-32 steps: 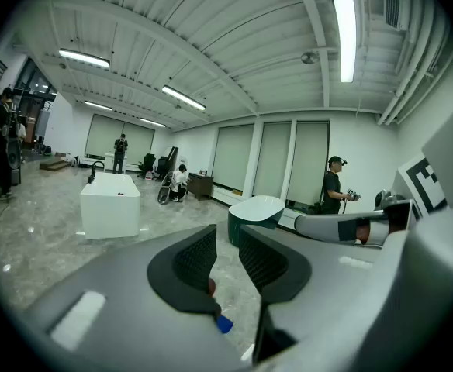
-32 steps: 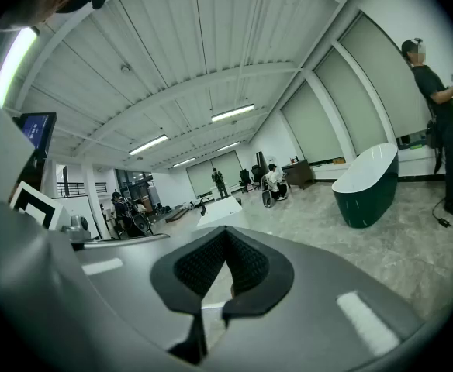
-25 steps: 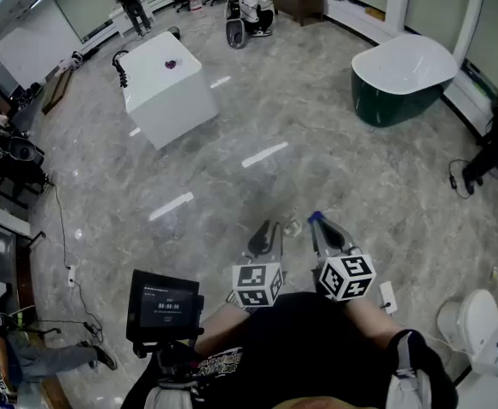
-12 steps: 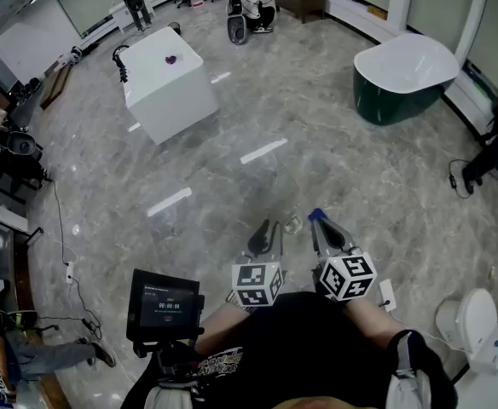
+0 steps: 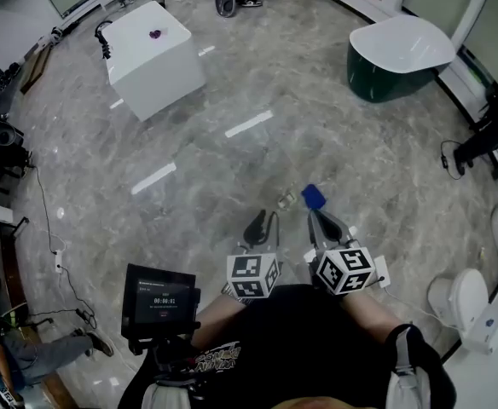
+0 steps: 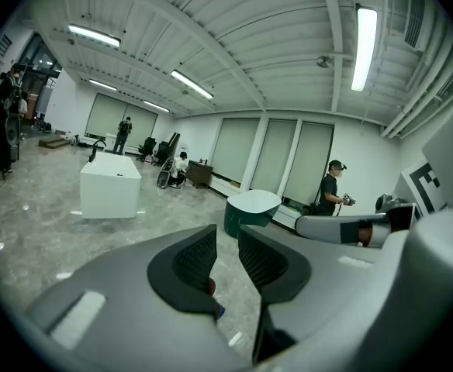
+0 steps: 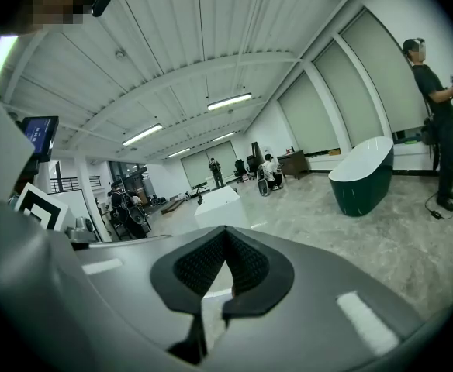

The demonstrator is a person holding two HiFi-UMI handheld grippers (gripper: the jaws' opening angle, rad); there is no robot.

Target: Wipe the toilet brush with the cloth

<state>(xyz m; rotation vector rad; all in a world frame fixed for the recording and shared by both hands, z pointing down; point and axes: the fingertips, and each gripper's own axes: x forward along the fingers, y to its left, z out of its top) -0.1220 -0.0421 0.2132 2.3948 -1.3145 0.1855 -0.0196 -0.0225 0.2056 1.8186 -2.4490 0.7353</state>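
Head view: our left gripper (image 5: 262,222) and right gripper (image 5: 322,221) are closed and empty. Wiping looks unstarted, so next we must find brush and cloth.

The grey veined stone-look floor (image 5: 257,169) is polished, glossy, streaked with reflections; the white box-shaped counter (image 5: 151,62) looks smooth, matt; the left gripper (image 6: 226,246) is matt grey plastic, its black pads (image 6: 194,258) finely ribbed.
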